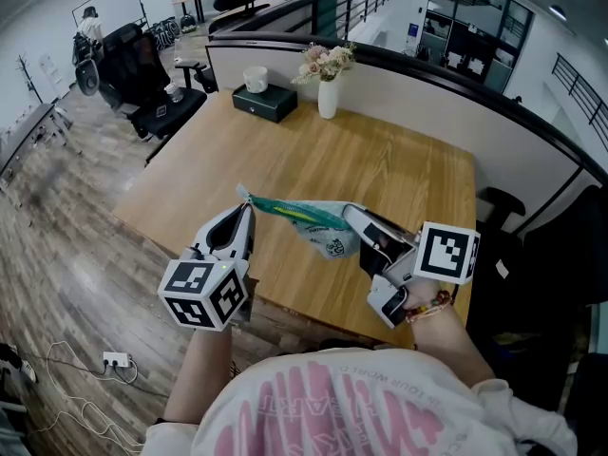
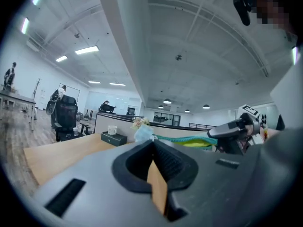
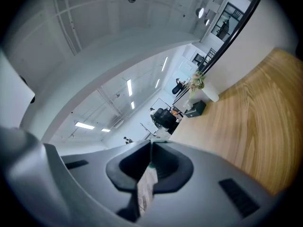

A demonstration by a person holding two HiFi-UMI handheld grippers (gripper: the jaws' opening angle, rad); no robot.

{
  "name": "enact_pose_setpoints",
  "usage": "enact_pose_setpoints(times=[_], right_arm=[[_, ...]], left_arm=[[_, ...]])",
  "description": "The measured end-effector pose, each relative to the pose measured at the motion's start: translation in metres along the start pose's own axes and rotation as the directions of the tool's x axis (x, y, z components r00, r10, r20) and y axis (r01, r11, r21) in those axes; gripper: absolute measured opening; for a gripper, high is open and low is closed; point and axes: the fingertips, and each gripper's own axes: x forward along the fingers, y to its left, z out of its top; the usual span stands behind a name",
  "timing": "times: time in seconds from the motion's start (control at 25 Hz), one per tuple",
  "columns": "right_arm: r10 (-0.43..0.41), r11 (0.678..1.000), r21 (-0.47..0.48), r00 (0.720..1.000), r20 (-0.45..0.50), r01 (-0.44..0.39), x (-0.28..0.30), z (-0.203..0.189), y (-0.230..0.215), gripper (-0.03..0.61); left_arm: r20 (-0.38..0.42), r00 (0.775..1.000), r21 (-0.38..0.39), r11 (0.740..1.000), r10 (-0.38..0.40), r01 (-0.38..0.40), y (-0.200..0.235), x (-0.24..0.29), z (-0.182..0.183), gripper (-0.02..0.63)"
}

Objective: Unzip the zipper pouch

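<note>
The fingers of our left gripper are clenched on the left end of the pouch, and those of our right gripper on its right end. The pouch hangs stretched between them, off the counter, above its near edge. We judge the unzipping under way; how far the zip has opened we cannot tell.
</note>
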Motion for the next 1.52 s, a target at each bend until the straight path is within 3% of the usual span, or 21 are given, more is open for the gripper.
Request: enact_pose_setpoints(times=[0.28,0.44,0.56,0.68,0.88,1.04,1.32,1.52], right_arm=[[-0.011,1.0,-0.002,1.0,0.009,0.011,-0.005,-0.001,-0.001,0.006],[-0.081,0.991,-0.104,0.997,0.015,0.082,-0.01,0.0,-0.008,0.006],[-0.126,0.98,-0.148,0.991,0.044,0.131,-0.016,0.01,-0.016,0.006],[-0.184,0.967,-0.163,0.98,0.081,0.196,-0.025,0.018,-0.03,0.006],[-0.255,0.948,-0.16,0.957,0.139,0.276,-0.039,0.022,-0.048,0.008],[-0.313,0.926,-0.166,0.937,0.157,0.338,-0.046,0.019,-0.063,0.009],[-0.406,0.877,-0.202,0.897,0.172,0.436,-0.053,0.014,-0.087,0.009],[-0.424,0.864,-0.225,0.892,0.159,0.451,-0.056,0.005,-0.091,0.008]], left_arm=[[-0.015,1.0,0.007,1.0,-0.001,0.001,-0.003,-0.001,-0.007,0.012],[-0.077,0.997,0.004,1.0,0.021,-0.02,0.002,0.0,-0.024,0.029],[-0.094,0.994,-0.037,0.997,0.063,-0.067,0.016,-0.004,-0.033,0.003],[-0.085,0.995,-0.073,0.996,0.051,-0.058,0.014,-0.005,-0.037,0.003],[-0.06,0.998,-0.105,0.994,-0.029,0.023,-0.016,-0.003,-0.043,0.003],[-0.004,0.999,-0.119,0.992,-0.051,0.05,-0.035,-0.006,-0.042,0.003],[0.009,1.0,-0.136,0.991,-0.014,0.015,-0.032,-0.007,-0.045,0.003],[-0.002,1.0,-0.14,0.99,0.011,-0.011,-0.026,-0.015,-0.048,0.003]])
